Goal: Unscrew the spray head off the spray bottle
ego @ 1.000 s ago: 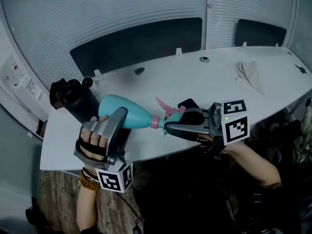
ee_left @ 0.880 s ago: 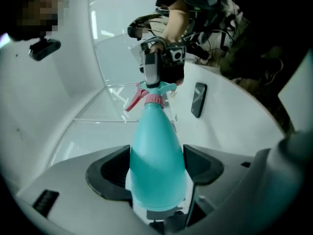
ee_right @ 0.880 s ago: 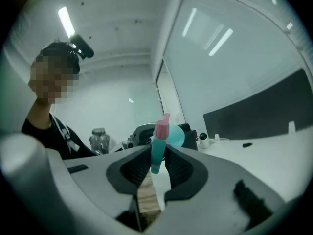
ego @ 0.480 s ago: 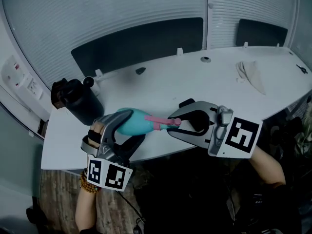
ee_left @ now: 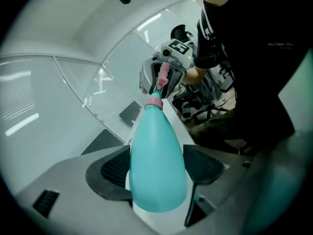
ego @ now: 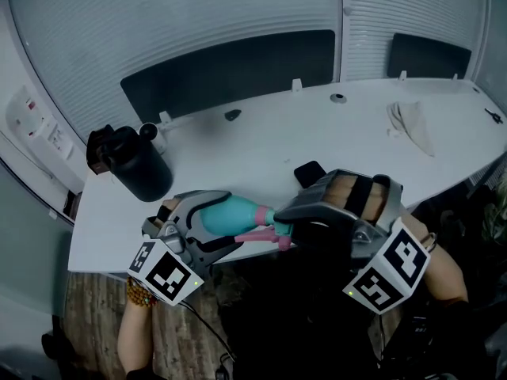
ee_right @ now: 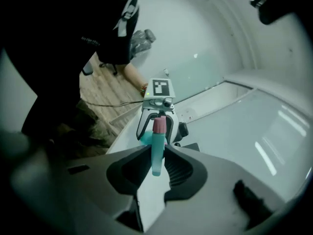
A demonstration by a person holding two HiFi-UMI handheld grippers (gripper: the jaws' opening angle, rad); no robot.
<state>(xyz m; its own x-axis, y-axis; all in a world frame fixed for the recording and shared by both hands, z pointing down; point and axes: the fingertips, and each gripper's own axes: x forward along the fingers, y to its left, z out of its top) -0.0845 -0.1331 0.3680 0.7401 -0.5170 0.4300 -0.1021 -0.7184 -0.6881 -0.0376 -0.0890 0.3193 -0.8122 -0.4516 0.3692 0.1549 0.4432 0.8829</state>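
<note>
Spray bottle (ego: 228, 215) held level over the desk (ego: 317, 133) edge. Left gripper (ego: 207, 222) jaws clamp its body, right gripper (ego: 287, 225) jaws clench the spray head (ego: 265, 237) — judged light, smooth plastic, likely slippery

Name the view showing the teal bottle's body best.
Left gripper view: the bottle fills the middle, clamped between the jaws. Head view shows a short teal stretch; right gripper view only a sliver behind the spray head.
</note>
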